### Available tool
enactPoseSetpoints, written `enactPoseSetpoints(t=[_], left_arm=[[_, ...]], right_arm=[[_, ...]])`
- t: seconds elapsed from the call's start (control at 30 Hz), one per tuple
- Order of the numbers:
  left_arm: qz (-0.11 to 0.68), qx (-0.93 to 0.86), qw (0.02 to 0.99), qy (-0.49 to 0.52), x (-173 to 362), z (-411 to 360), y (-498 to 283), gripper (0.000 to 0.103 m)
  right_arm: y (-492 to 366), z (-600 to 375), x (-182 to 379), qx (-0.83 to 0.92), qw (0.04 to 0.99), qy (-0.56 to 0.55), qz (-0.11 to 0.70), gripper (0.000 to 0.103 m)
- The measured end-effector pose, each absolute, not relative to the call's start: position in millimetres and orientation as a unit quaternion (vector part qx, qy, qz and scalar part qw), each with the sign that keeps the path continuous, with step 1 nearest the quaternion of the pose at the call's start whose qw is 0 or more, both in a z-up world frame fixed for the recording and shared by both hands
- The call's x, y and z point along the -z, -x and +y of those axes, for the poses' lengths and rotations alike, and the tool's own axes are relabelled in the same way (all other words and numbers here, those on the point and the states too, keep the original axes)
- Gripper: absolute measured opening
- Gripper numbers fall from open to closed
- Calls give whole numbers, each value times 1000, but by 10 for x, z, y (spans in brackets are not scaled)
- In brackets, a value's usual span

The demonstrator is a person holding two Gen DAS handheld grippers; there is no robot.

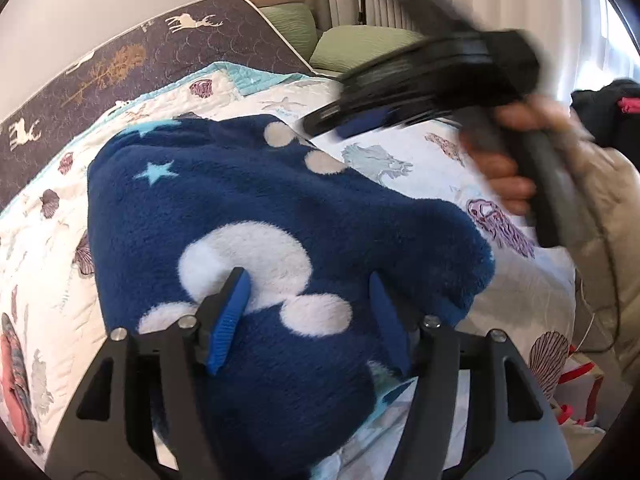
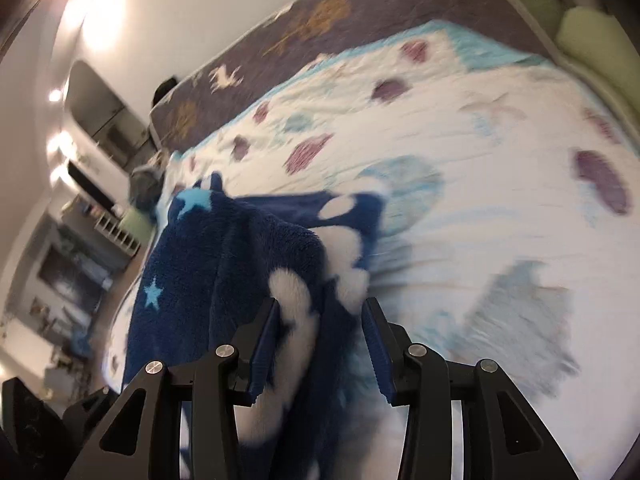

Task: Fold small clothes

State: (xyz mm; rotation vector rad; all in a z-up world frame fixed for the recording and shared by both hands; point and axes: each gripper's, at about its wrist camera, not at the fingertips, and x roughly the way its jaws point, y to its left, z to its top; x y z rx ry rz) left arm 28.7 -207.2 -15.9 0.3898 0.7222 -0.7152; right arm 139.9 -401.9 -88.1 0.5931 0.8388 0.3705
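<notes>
A dark blue fleece garment (image 1: 256,216) with white blobs and light blue stars lies bunched on the white printed quilt (image 1: 400,184). My left gripper (image 1: 308,284) is open, its blue pads spread just over the near part of the fleece. My right gripper (image 1: 360,124) shows blurred at the garment's far right edge in the left wrist view; a hand holds it. In the right wrist view the right gripper (image 2: 320,312) is open, with a fold of the fleece (image 2: 240,264) lying between its pads; the quilt (image 2: 480,184) is blurred.
A dark blanket (image 1: 120,60) with deer print lies along the bed's far side by the wall. Green pillows (image 1: 360,44) and curtains are at the back. A red cloth (image 1: 16,392) lies at the left edge. Shelves (image 2: 80,200) stand beyond the bed.
</notes>
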Motion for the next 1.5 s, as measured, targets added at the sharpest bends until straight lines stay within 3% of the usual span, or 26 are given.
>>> enactPoseSetpoints(t=[0.13,0.33,0.47,0.63,0.73,1.07,1.13,1.23,1.3,1.4,1.5], left_arm=[[355,354,851,-156,88,-1941,-306,64],[358,370,852,-97,-224,-1615,-444,65],[323,338,881,-76,-397,-1246,-410,78],[361,295,881,-81,-55,-1016,-553,79],[367,285,883,-67,184,-949,-520,79],[351,284,887,-96,54,-987,-380,79],[356,278,886,-106,123,-1015,-392,79],[396,284,868,-92,351,-996,-509,87],[410,287,864,-57,533,-932,-572,93],[436,296,850,-11,552,-837,-652,92],[406,286,867,-41,424,-864,-570,92]], right_arm=[[-805,-4181,563,-160,878,-267,363,42],[-74,-3917,276,-295,853,-290,319,40],[70,-3674,453,-267,859,-262,349,40],[-38,-3603,1035,-159,855,-233,436,40],[-49,-3630,1268,-177,826,-295,447,40],[205,-3424,216,-209,902,-221,306,39],[111,-3231,280,-198,904,-189,329,40],[-158,-3032,856,-157,876,-159,427,39],[-148,-3089,1084,-163,876,-192,412,38],[-95,-3103,1052,-158,876,-199,410,38],[-105,-3067,974,-157,879,-185,411,38]])
